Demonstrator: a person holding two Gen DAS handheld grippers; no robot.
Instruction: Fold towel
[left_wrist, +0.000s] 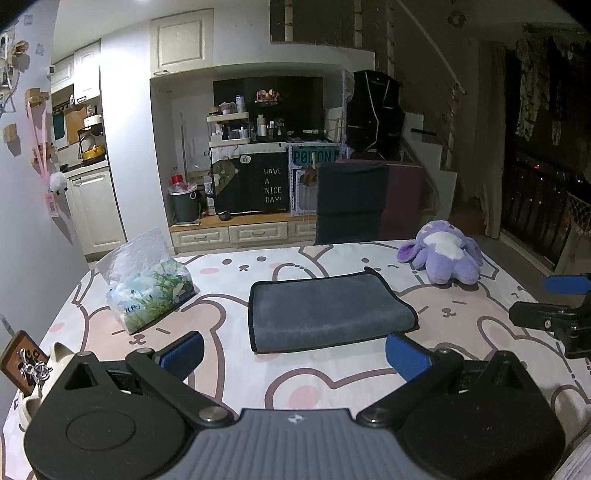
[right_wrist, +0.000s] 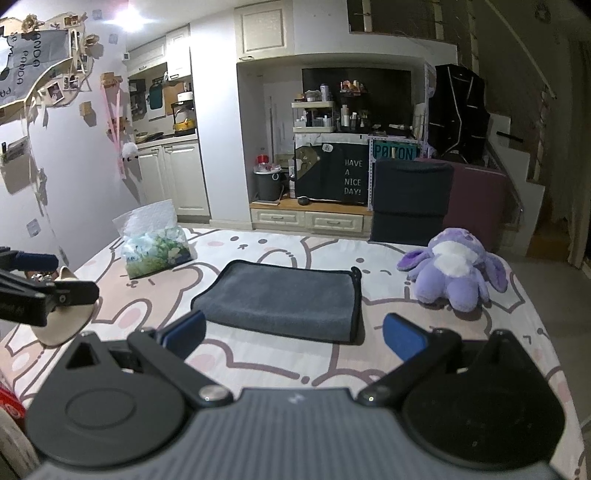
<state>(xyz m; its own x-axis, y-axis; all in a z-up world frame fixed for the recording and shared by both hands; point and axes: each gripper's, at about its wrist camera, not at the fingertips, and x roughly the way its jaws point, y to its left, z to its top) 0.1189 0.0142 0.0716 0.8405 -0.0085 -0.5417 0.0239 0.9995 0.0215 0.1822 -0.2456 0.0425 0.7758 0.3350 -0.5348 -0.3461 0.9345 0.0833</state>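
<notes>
A table covered with a pink bunny-print cloth (left_wrist: 332, 373) fills the lower half of both views. From left to right it holds a tissue pack (left_wrist: 147, 291) at the far left, a grey towel (left_wrist: 328, 314) with dark edging in the middle, and a purple plush toy (left_wrist: 443, 254) at the far right.

The towel already lies as a neat rectangle in more than one layer, with a rounded fold along one long side. Judging by this, at least one fold is done. Whether another fold is wanted cannot be told; no part of it is lifted or held.

The left gripper (left_wrist: 295, 354) has its blue-padded fingers spread wide with nothing between them. The towel sits just ahead of it, centred between the fingers, not touching.

The right gripper (right_wrist: 293, 338) is likewise spread wide and empty. The towel (right_wrist: 280, 299) lies just ahead, slightly left of its centre. Neither tool touches the fabric.
</notes>
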